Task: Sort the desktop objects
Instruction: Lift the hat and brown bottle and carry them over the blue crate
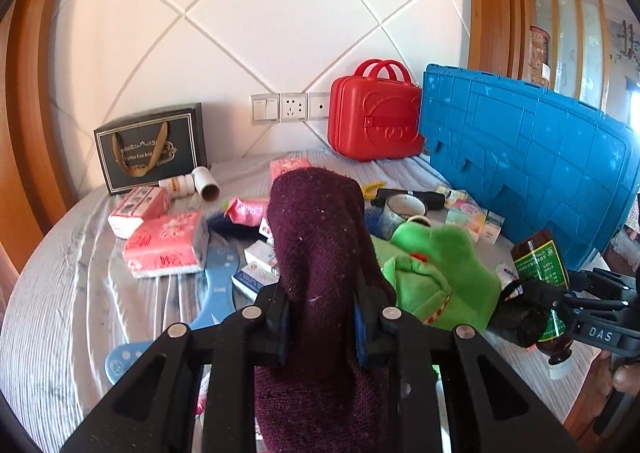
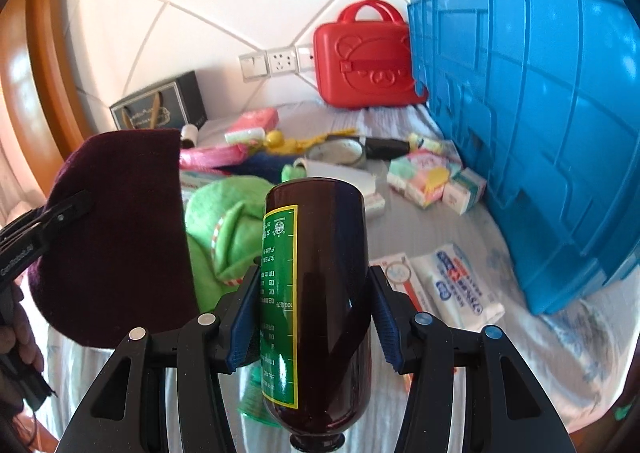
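Desktop objects, mixed lot, spread over a round table (image 1: pixel 52 293) with a striped grey cloth; 2 items are lifted off it, 1 per gripper.

Item 1: dark maroon knit hat (image 1: pixel 320 237). Held by the left gripper (image 1: pixel 320 317), jaws closed onto the fabric from both sides, the crown standing forward and up past the fingertips. In the right wrist view the same hat (image 2: pixel 116 237) hangs at far left, above the table's near edge.

Item 2: brown medicine bottle (image 2: pixel 320 293) with a green label. Held by the right gripper (image 2: pixel 316 313), blue pads (image 2: pixel 240 325) pressed against both sides of the body. Long axis runs along the fingers, base forward, neck and cap toward the camera (so upside down relative to the grip). The left wrist view shows the bottle (image 1: pixel 540 265) tilted, raised above the table's right edge.

Destination, judged: blue crate (image 2: pixel 540 113), standing along the right side of the table. It lies ahead and right of the bottle, and the right hand is clearly the nearer; the left must cross over the green plush toy (image 1: pixel 436 281) to reach it.

Pose: both grippers level-ish, pointed at the back wall, side by side and apart.

Remaining on the cloth: tissue packs (image 1: pixel 166 245), white mug (image 1: pixel 404 209), small boxes (image 2: pixel 436 181), red case (image 1: pixel 374 113), black gift bag (image 1: pixel 150 145).
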Motion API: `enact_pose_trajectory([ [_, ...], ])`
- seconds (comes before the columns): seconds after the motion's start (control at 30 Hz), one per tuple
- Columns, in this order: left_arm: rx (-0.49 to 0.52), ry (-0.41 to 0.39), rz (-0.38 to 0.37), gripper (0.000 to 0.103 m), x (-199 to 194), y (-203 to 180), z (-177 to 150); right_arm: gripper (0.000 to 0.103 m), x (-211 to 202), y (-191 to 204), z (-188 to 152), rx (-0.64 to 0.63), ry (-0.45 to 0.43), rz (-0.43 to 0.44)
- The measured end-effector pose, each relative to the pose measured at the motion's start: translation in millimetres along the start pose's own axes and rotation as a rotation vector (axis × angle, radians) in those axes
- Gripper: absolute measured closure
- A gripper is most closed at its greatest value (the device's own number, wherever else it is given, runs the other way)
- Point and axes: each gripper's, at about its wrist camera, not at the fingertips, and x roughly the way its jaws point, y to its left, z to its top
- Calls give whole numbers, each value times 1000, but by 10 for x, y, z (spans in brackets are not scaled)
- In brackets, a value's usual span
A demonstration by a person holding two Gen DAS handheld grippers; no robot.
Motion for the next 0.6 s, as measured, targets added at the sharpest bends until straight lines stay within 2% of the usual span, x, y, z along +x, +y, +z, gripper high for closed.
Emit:
enact_pose_trajectory([
  [0.13,5,-35,-6,80,-68,-92,180,52,-166,8,142,4,-43,7],
  [0.6,42,-177,-98,80,-252,-600,863,52,-785,-37,756,-4,-213,-19],
])
